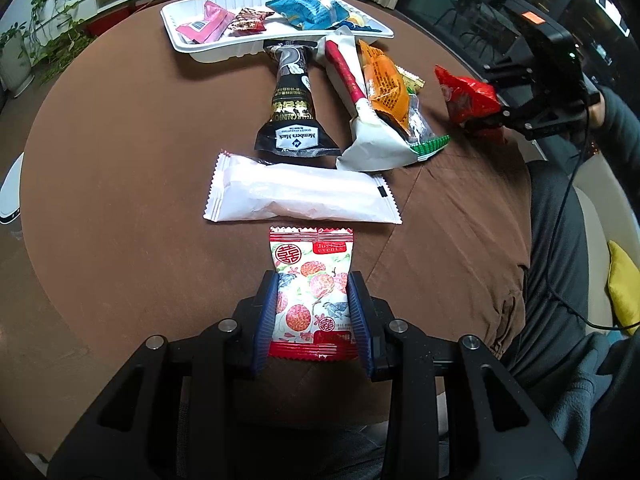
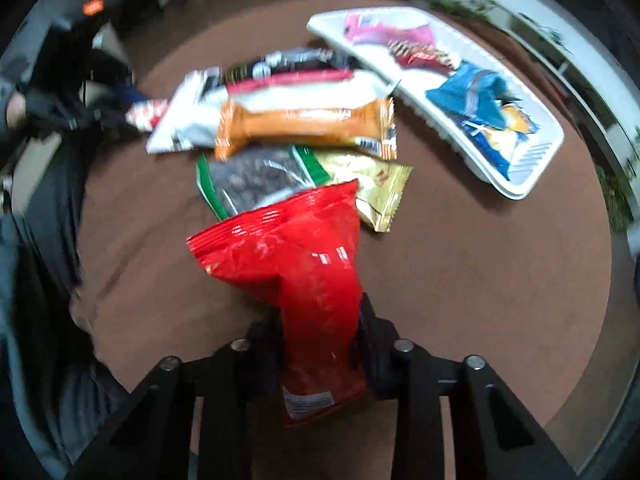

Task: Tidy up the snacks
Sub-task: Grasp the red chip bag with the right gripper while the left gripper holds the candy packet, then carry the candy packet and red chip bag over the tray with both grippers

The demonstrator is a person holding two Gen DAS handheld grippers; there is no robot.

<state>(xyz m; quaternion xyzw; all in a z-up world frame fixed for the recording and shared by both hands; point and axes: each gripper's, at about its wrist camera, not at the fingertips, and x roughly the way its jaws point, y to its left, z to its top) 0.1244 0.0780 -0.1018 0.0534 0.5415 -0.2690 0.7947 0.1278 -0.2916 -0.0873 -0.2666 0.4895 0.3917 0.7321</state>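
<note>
the left gripper (image 1: 313, 312) is clamped on a small lychee-print snack packet (image 1: 313, 280), its blue pads pressing both long sides of the packet above the near part of the round brown tabletop (image 1: 120, 184); just beyond the packet lies a long white wrapper (image 1: 300, 196) set crosswise; past that a black members mark packet (image 1: 294, 108) lies lengthwise with its far end touching the white ribbed tray (image 1: 208, 46), and beside it sit a white packet with a red stripe (image 1: 360, 120), an orange packet (image 1: 384, 84) overlapping it, and a green-edged clear bag of dark pieces (image 2: 256, 184) partly under the orange one; a gold packet (image 2: 376, 192) lies just beside the green-edged bag; the tray at the far side of the tabletop holds a pink packet (image 1: 206, 22), a small red-brown packet (image 1: 248, 20) and a blue packet (image 1: 308, 8), with a further blue and yellow bag (image 2: 496, 132) at its end; the right gripper (image 2: 320, 344) holds a red foil bag (image 2: 288, 256), its fingers closed on the bag's lower half so the crimped top fans out beyond them toward the pile; in the left wrist view that same red bag shows at the right edge of the tabletop, pinched in the black gripper frame, with a dark sleeve (image 1: 616, 120) behind it; the right wrist view is blurred.
</note>
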